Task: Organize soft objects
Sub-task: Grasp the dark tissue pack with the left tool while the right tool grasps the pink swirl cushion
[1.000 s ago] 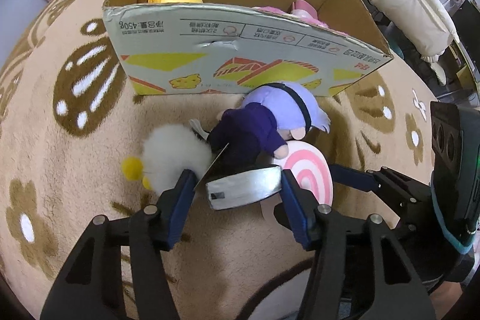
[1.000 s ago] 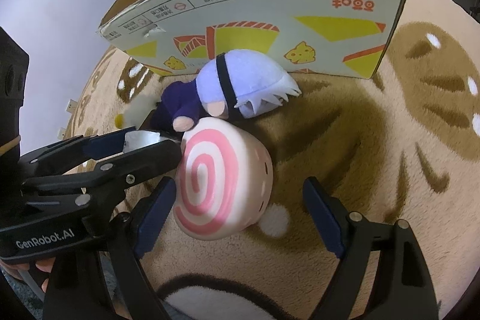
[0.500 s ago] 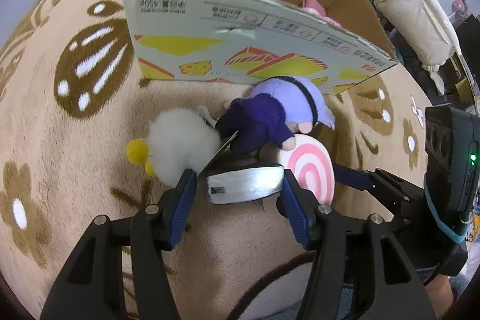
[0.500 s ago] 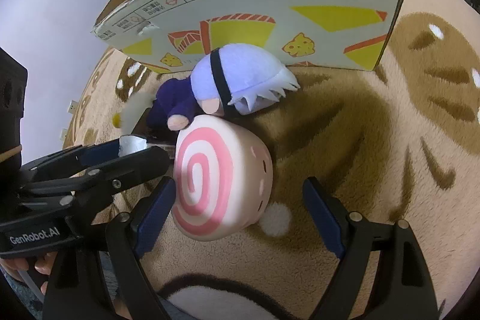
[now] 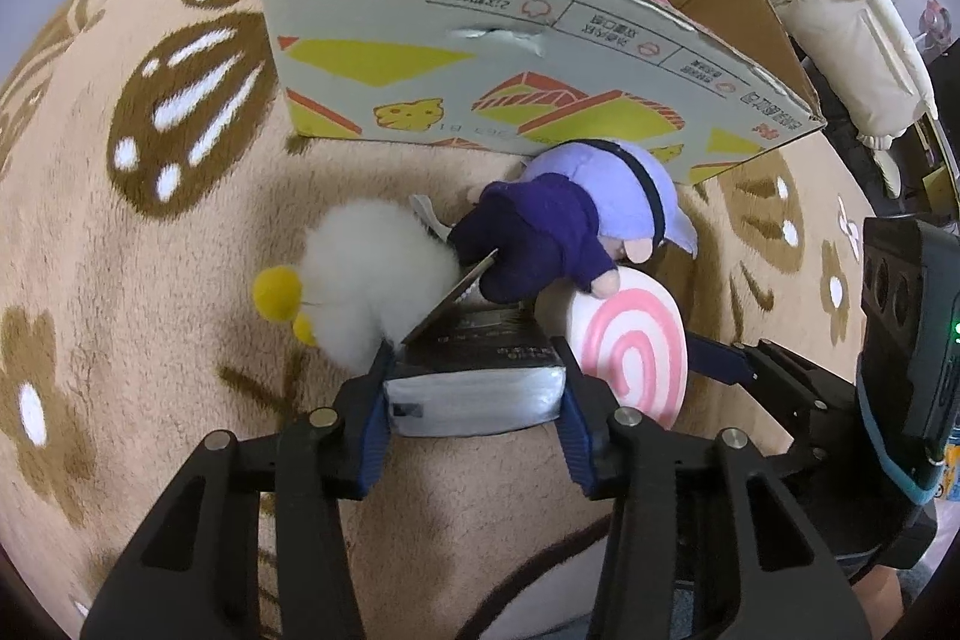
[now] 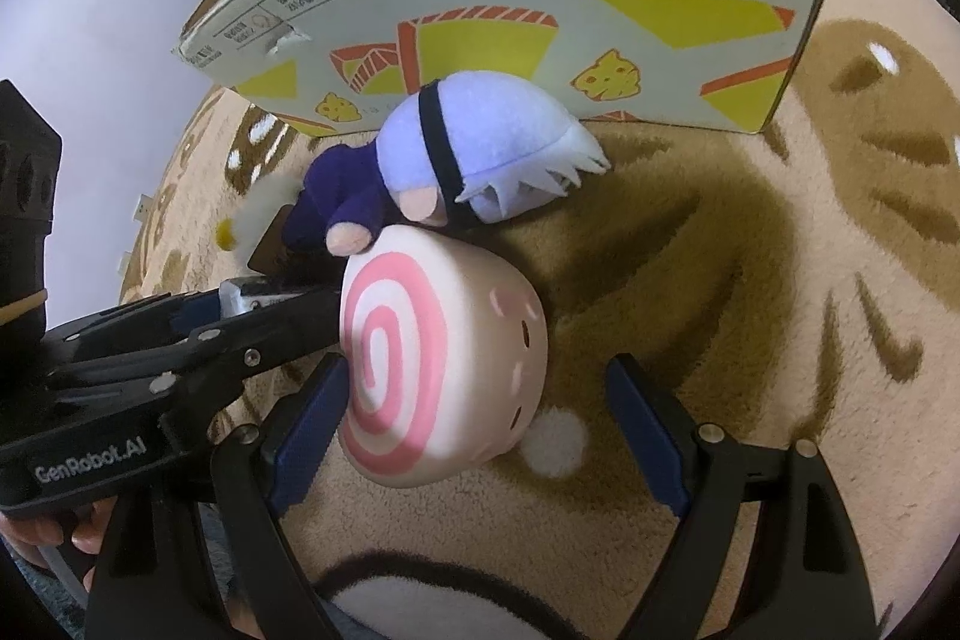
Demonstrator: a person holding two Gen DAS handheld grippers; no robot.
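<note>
- The left gripper (image 5: pixel 474 394) is clamped on a silver foil pack (image 5: pixel 474 388) lying on the beige rug (image 5: pixel 150 340), just beside a white fluffy toy (image 5: pixel 366 280).
- The right gripper (image 6: pixel 480 436) has its jaws wide around the pink-swirl plush (image 6: pixel 432 364); contact unclear.
- The purple-clad doll (image 6: pixel 456 166) lies against the cardboard box (image 6: pixel 540 16), its hand touching the swirl plush.
</note>
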